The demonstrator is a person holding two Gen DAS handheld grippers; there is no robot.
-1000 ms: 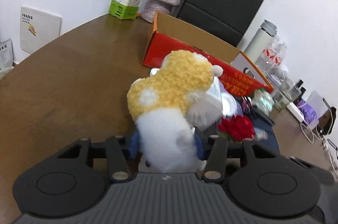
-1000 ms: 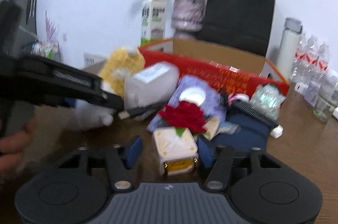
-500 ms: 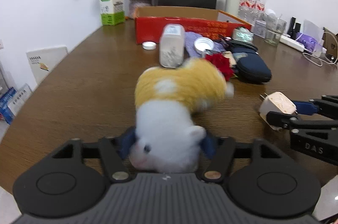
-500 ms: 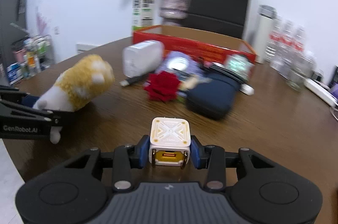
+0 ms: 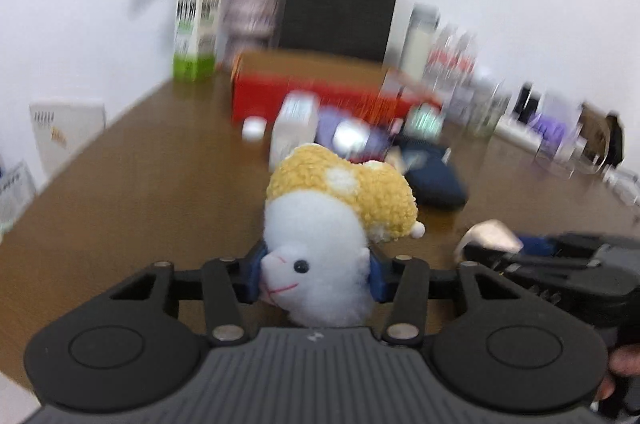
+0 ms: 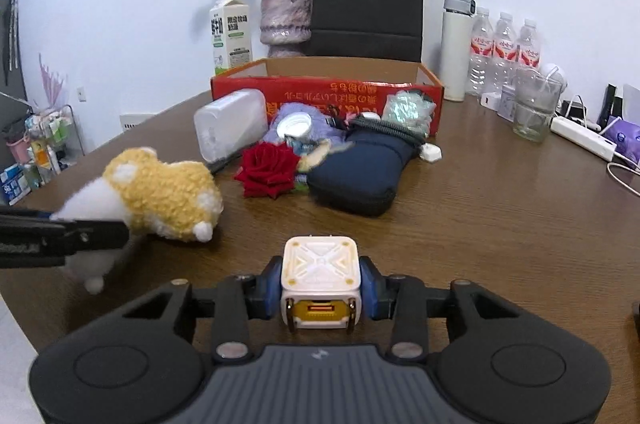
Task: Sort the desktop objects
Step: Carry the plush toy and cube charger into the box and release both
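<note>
My left gripper (image 5: 316, 274) is shut on a yellow and white plush toy (image 5: 340, 208), gripping its white head end above the brown table (image 5: 140, 184). The toy (image 6: 160, 196) also shows at the left of the right wrist view, held by the left gripper (image 6: 80, 236). My right gripper (image 6: 318, 290) is shut on a white cube charger (image 6: 318, 282) just above the table near its front edge. The charger (image 5: 486, 236) and right gripper appear at the right of the blurred left wrist view.
A pile lies mid-table: a red rose (image 6: 270, 170), a navy pouch (image 6: 360, 172), a clear plastic box (image 6: 230, 128), a purple item (image 6: 296, 120). Behind stand a red cardboard box (image 6: 328, 92), milk carton (image 6: 230, 36), vase (image 6: 284, 20), black bag (image 6: 368, 4), bottles (image 6: 504, 52), a glass (image 6: 534, 110).
My left gripper has turned with the plush toy, so its face now points toward the camera, and the view is blurred. My right gripper has kept the charger and pulled back a little.
</note>
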